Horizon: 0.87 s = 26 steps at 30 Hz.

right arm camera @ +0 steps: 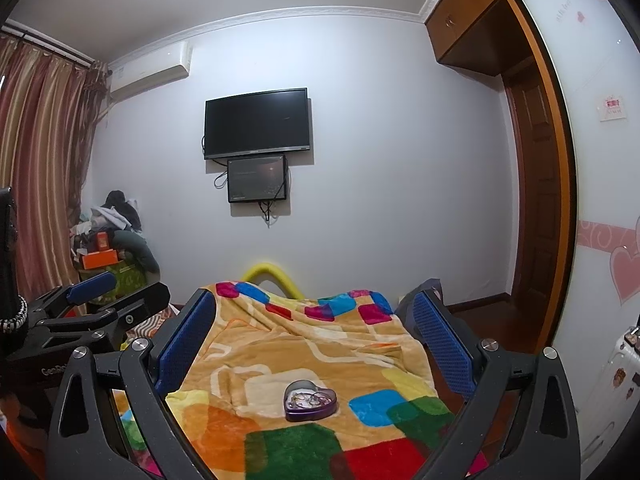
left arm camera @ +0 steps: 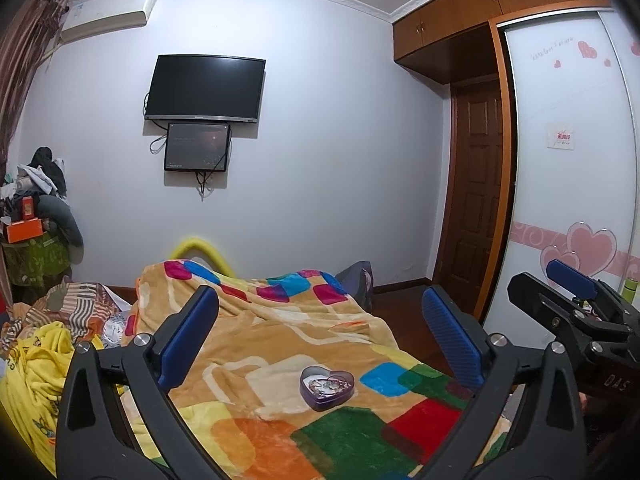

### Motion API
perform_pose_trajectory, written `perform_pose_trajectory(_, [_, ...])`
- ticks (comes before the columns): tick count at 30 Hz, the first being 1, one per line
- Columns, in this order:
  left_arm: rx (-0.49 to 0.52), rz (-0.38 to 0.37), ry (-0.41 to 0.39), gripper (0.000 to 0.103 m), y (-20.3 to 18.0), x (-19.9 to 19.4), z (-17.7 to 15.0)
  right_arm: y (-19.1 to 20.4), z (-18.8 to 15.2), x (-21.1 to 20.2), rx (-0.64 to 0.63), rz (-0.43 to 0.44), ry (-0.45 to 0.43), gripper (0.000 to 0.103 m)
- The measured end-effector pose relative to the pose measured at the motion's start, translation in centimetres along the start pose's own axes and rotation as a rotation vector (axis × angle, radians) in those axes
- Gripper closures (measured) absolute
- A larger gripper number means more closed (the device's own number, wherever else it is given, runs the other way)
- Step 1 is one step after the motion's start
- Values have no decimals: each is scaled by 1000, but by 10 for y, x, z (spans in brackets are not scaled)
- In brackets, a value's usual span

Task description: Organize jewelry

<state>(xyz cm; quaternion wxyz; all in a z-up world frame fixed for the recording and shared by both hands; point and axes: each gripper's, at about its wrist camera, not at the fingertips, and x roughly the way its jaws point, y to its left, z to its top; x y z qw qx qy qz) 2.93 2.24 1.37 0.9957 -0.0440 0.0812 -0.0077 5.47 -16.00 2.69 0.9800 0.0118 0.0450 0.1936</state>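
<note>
A purple heart-shaped tin (left arm camera: 327, 386) lies open on the colourful blanket (left arm camera: 280, 344), with jewelry pieces tangled inside it (left arm camera: 326, 385). It also shows in the right wrist view (right arm camera: 310, 400). My left gripper (left arm camera: 320, 320) is open and empty, held above and behind the tin. My right gripper (right arm camera: 316, 320) is open and empty, also hovering short of the tin. The right gripper shows at the right edge of the left wrist view (left arm camera: 576, 292); the left gripper shows at the left of the right wrist view (right arm camera: 100, 292).
The bed carries a yellow garment (left arm camera: 36, 364) and striped cloth (left arm camera: 76, 312) on the left. A piled-up stand (right arm camera: 112, 248) is by the curtain. A TV (right arm camera: 256, 122) hangs on the far wall. A wardrobe (left arm camera: 568, 160) and door (left arm camera: 476, 196) are on the right.
</note>
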Motion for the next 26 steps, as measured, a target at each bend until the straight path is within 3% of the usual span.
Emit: perform_pose_trajectory(26, [9,-10,2,0,-2,1,1,-3,-4,3,19,-5,10,5])
